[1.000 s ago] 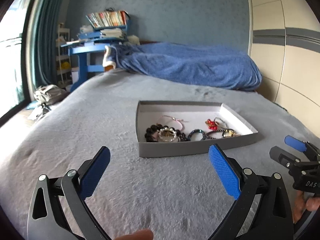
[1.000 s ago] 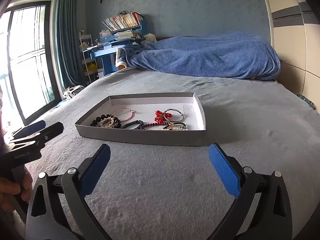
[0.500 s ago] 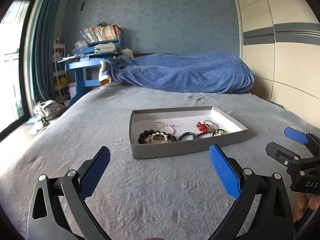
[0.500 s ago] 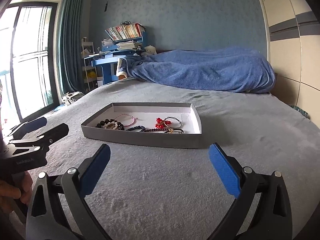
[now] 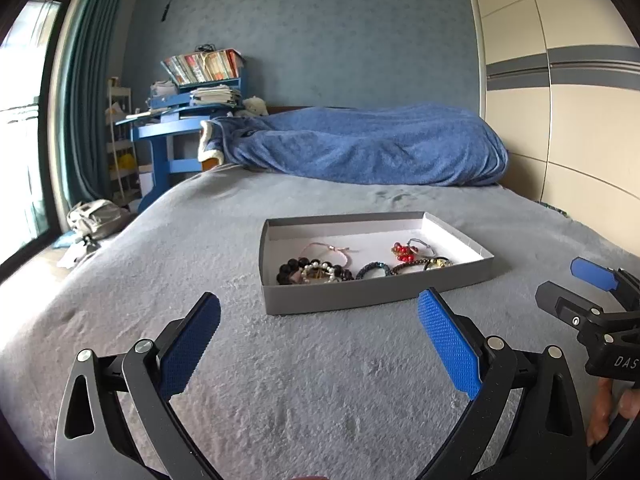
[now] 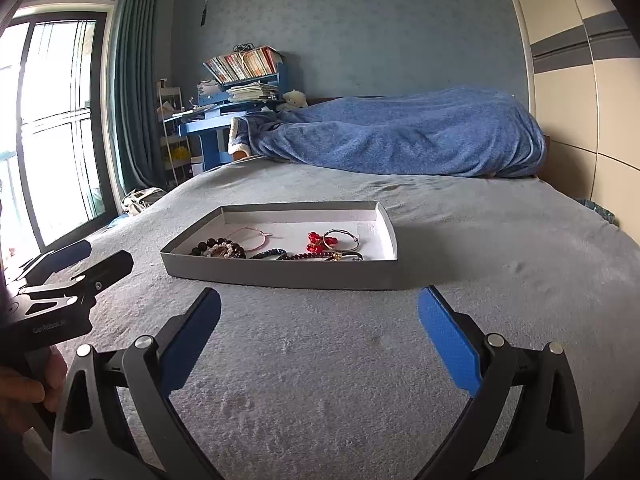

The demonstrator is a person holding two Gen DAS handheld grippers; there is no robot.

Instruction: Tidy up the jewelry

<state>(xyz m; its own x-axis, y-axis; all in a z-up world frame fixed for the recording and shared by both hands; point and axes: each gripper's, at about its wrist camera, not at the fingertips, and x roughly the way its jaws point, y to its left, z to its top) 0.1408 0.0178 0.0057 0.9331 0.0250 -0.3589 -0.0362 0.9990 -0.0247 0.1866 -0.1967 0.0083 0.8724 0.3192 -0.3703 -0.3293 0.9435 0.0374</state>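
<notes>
A shallow grey box lid (image 5: 376,296) (image 6: 280,274) lies on the grey bed. In it are a black bead bracelet (image 5: 296,270) (image 6: 218,249), a pink cord bracelet (image 5: 328,250) (image 6: 250,238), a dark blue bead bracelet (image 5: 374,269), a red bead piece (image 5: 402,251) (image 6: 316,242) and thin bangles (image 6: 340,240). My left gripper (image 5: 320,332) is open and empty, in front of the box, above the bedcover. My right gripper (image 6: 320,332) is open and empty, also short of the box. Each gripper shows at the edge of the other's view.
A blue blanket (image 5: 360,148) is heaped at the head of the bed. A blue desk with books (image 5: 192,112) stands at the back left, with a bag (image 5: 96,216) on the floor. Wardrobe doors (image 5: 568,120) line the right side. A window (image 6: 48,132) is at the left.
Both views have tilted up and drawn back a little, so the box sits lower and farther off. Both grippers stay open and empty.
</notes>
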